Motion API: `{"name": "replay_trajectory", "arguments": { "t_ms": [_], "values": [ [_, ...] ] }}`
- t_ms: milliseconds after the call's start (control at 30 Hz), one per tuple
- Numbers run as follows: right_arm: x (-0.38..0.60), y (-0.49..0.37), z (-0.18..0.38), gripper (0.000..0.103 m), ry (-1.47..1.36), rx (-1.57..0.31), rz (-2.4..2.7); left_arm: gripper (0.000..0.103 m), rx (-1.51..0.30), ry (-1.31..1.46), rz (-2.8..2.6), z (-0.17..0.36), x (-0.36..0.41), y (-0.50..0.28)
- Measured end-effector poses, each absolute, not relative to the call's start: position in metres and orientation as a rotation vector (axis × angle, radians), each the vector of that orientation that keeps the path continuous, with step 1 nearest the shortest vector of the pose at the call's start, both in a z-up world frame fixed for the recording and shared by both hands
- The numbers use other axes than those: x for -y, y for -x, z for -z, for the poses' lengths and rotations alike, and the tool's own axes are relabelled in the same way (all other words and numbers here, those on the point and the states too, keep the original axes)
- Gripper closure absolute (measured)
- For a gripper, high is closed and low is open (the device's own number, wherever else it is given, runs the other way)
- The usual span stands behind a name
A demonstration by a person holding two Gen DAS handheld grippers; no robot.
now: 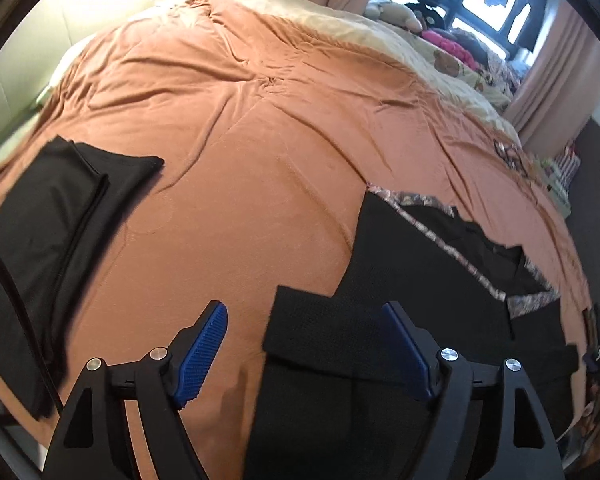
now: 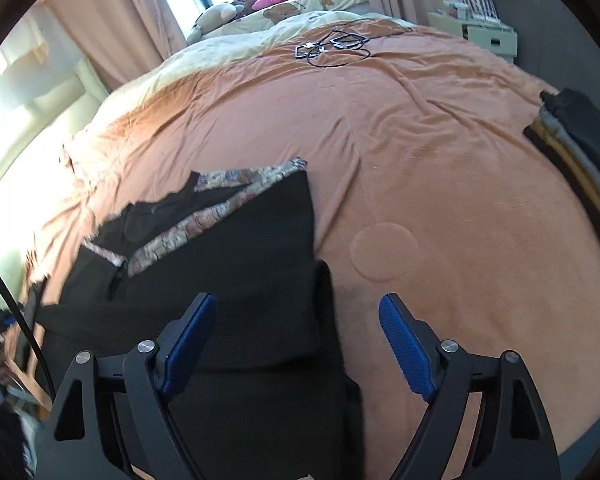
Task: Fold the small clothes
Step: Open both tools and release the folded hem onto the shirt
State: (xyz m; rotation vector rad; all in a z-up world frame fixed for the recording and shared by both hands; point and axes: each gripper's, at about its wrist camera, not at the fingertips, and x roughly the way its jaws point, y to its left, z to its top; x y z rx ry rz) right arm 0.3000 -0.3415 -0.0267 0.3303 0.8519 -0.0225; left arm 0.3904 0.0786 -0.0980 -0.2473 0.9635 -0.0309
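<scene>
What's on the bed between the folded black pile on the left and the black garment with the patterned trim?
Nothing: in the left wrist view only bare orange bedspread separates the folded black pile from the trimmed black garment.

You've got loads of bare orange bedspread mid-bed; folded black stack blocks the left, cables further back.

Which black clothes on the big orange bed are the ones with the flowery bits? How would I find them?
Start at the wide orange bedspread. Near its close edge lies a spread-out black knitted garment, between the blue fingers of the right gripper. Only it has patterned floral trim; the folded plain black cloth farther left has none.
</scene>
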Motion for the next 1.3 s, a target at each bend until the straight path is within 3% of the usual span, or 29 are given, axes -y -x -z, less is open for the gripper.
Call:
{"name": "replay_trajectory", "arguments": {
  "t_ms": [467,833,1300],
  "values": [
    [0.306,-0.286,0.033,0.02,-0.067,-1.016,0.026,0.023,-1.12,-0.145,0.114,0.132,-0.045,-0.364],
    [0.283,-0.344,0.057,0.02,0.067,-1.106,0.079,0.023,-1.235,-0.246,0.04,0.177,-0.045,-0.385],
    [0.285,-0.415,0.063,0.02,0.076,-1.118,0.088,0.021,-1.201,-0.279,0.017,0.173,-0.036,-0.455]
  ]
}}
